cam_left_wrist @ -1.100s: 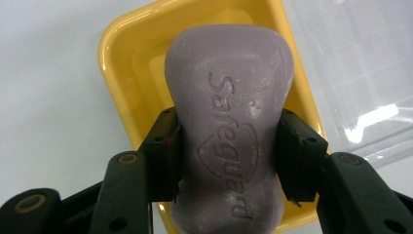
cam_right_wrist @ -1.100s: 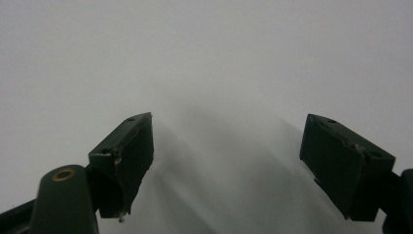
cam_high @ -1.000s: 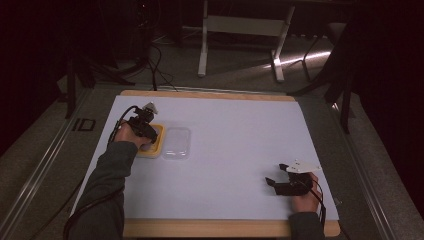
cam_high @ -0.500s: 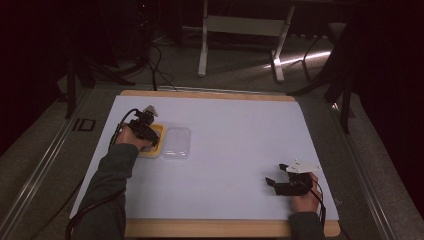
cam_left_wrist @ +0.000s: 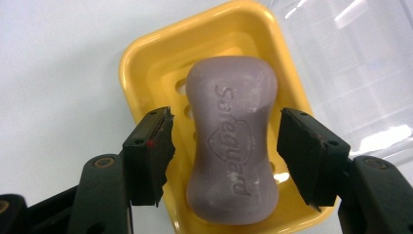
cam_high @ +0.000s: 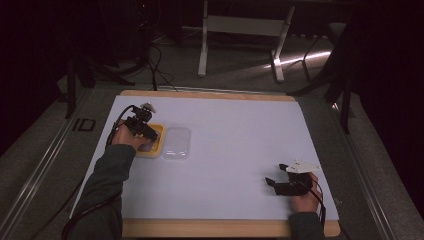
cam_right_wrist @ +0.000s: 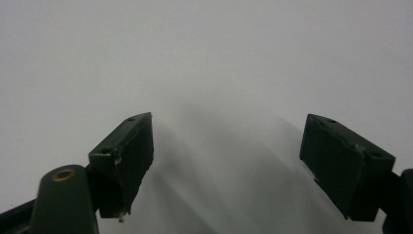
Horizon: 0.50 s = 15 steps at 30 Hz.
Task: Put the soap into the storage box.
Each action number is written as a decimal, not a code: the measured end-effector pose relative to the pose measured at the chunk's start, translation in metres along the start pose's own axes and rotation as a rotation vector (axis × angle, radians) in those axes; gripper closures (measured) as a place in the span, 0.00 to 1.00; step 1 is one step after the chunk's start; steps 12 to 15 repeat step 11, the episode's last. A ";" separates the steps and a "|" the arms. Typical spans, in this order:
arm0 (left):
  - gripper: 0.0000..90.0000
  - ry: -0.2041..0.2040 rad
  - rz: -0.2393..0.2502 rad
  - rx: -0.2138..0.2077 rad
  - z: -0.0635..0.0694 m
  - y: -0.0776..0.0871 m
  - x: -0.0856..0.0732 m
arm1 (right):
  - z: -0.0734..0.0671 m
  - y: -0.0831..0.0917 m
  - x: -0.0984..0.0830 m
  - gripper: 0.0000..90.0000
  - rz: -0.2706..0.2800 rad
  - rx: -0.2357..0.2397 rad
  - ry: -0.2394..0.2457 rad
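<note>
A purple soap bar (cam_left_wrist: 233, 146) stamped with a brand name lies in a yellow soap dish (cam_left_wrist: 146, 53). My left gripper (cam_left_wrist: 226, 151) hovers over it, open, one jaw on each side of the bar with a small gap to each. In the high view the left gripper (cam_high: 142, 129) sits over the yellow dish (cam_high: 156, 145) at the table's left. A clear plastic lid (cam_high: 177, 143) lies flat just right of the dish. My right gripper (cam_high: 275, 181) rests open near the front right of the white mat, nothing between its jaws (cam_right_wrist: 226, 161).
The white mat (cam_high: 235, 140) covers a wooden table top (cam_high: 210, 229). A table leg frame (cam_high: 240, 35) and cables stand on the floor beyond the far edge. A cable trails from the left gripper along the sleeve.
The left gripper has shifted slightly toward the dish. The right gripper has not moved.
</note>
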<state>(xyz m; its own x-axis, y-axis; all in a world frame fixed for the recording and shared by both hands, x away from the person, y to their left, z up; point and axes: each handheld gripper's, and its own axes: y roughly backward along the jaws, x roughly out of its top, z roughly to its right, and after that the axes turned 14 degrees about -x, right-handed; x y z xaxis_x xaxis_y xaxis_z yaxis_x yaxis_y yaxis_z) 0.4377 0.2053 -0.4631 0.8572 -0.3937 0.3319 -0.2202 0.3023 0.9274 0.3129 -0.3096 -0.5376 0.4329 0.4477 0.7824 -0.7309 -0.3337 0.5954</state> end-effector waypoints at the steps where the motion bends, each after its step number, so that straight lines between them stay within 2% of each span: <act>1: 0.43 -0.010 0.025 -0.002 0.001 0.002 -0.002 | 0.000 0.000 0.000 0.22 0.001 0.000 0.000; 11: 0.41 -0.043 0.126 -0.036 0.015 0.008 -0.014 | 0.000 0.000 0.000 0.22 -0.002 -0.001 0.002; 15: 0.41 -0.043 0.126 -0.036 0.015 0.008 -0.014 | 0.000 0.000 0.000 0.22 -0.002 -0.001 0.002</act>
